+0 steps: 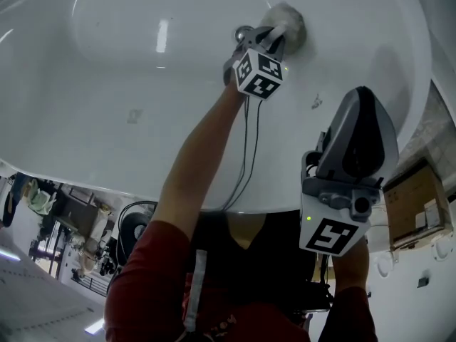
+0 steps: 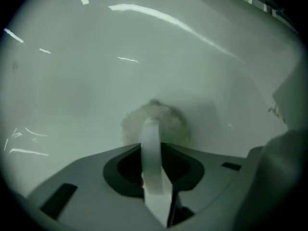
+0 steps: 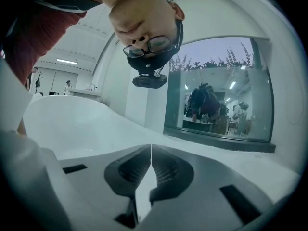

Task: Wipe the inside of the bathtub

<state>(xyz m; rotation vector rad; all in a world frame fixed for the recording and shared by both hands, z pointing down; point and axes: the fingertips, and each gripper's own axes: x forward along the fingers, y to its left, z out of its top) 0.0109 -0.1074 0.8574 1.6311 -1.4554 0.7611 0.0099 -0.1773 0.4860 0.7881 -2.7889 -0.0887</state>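
The white bathtub fills the head view, and its glossy inner wall fills the left gripper view. My left gripper is reached deep into the tub and is shut on a pale grey wiping cloth. The bunched cloth is pressed against the tub wall just beyond the jaws. My right gripper hovers over the tub's near rim at the right, pointing back up at the person. Its jaws are shut with nothing between them. The tub's curved rim shows behind them.
Black cables hang along the left forearm. A cardboard box stands outside the tub at the right. The right gripper view shows a large window with people behind it. Room clutter lies beyond the tub's near edge at lower left.
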